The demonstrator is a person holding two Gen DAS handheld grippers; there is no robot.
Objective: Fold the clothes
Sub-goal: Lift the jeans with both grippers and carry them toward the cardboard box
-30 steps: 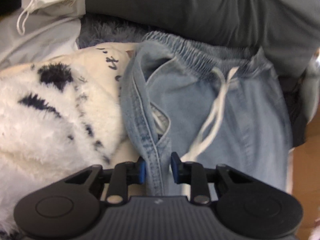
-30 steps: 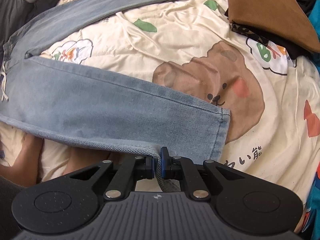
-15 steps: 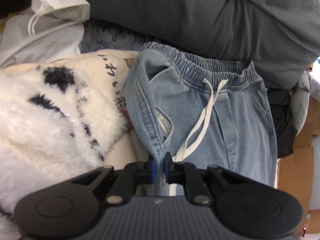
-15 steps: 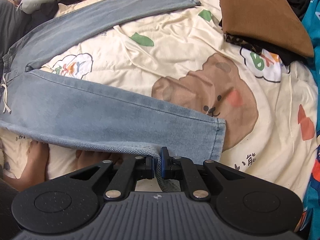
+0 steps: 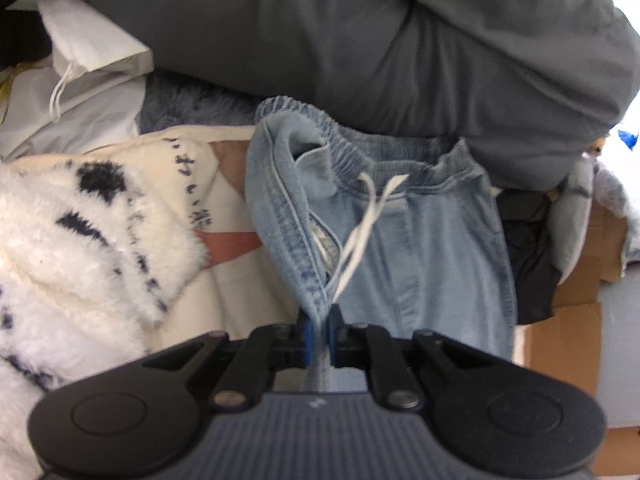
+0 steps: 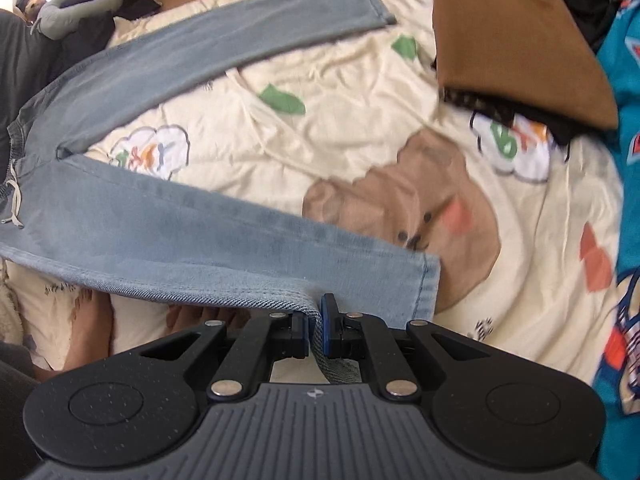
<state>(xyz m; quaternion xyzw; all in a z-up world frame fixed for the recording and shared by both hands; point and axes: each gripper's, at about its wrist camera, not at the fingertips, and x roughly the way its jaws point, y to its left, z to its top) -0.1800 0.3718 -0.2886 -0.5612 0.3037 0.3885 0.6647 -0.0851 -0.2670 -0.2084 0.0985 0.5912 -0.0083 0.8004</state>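
Observation:
A pair of light blue jeans point(image 6: 168, 232) lies spread on a cream cartoon bedsheet point(image 6: 360, 128), legs apart. Its elastic waistband and white drawstring point(image 5: 360, 232) show in the left wrist view. My left gripper point(image 5: 319, 330) is shut on the jeans' point(image 5: 420, 248) side seam just below the waist, and the fabric hangs lifted from it. My right gripper point(image 6: 315, 320) is shut on the outer edge of the near leg, close to the hem point(image 6: 428, 288), with that edge raised off the sheet.
A white fluffy garment with black spots point(image 5: 80, 248) lies left of the waist. A grey duvet point(image 5: 360, 32) bulks behind it. Folded brown clothes point(image 6: 512, 40) sit at the far right, teal fabric point(image 6: 624, 160) beside them. Bare feet point(image 6: 92, 332) rest under the leg edge. Cardboard point(image 5: 560, 344) stands at the right.
My left gripper shut on the side seam and lifted it. My right gripper, holding the leg edge throughout, rose too, so the sheet looks farther away.

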